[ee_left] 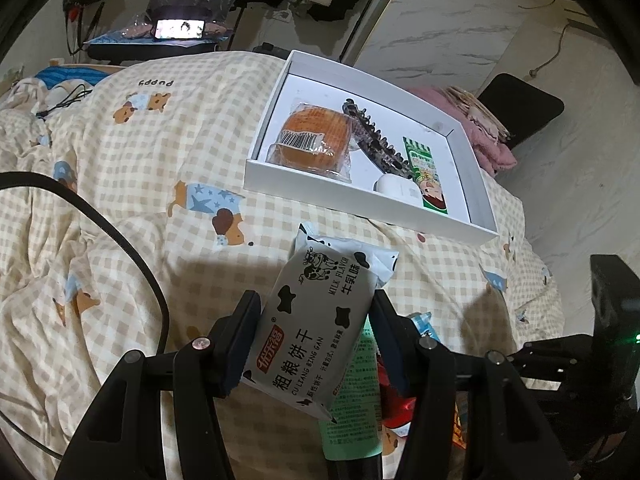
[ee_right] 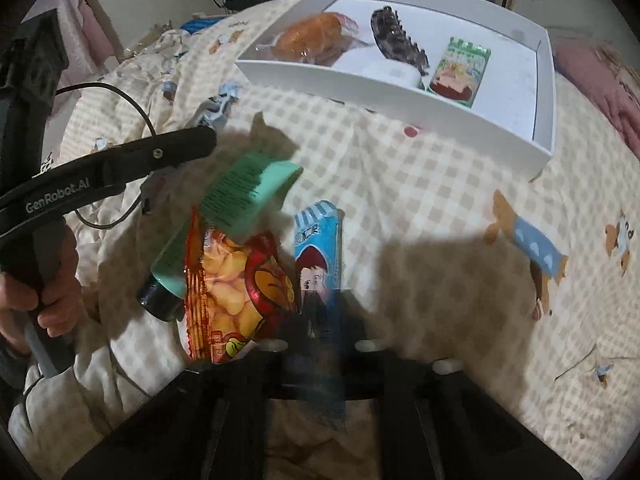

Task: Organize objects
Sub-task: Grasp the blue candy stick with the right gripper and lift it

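The left hand-held gripper (ee_left: pixel 316 332), clamped across a milk-flavour biscuit packet (ee_left: pixel 320 332) whose long axis runs forward, faces the white box (ee_left: pixel 360 196) up ahead to its right, while the right hand-held gripper (ee_right: pixel 322 320) pinches shut on the blue snack packet (ee_right: pixel 320 248) on the bed.

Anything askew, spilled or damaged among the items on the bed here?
Nothing spilled or torn. The green tube, orange snack bag and blue packet lie in a loose overlapping heap on the rumpled quilt, outside the white box.
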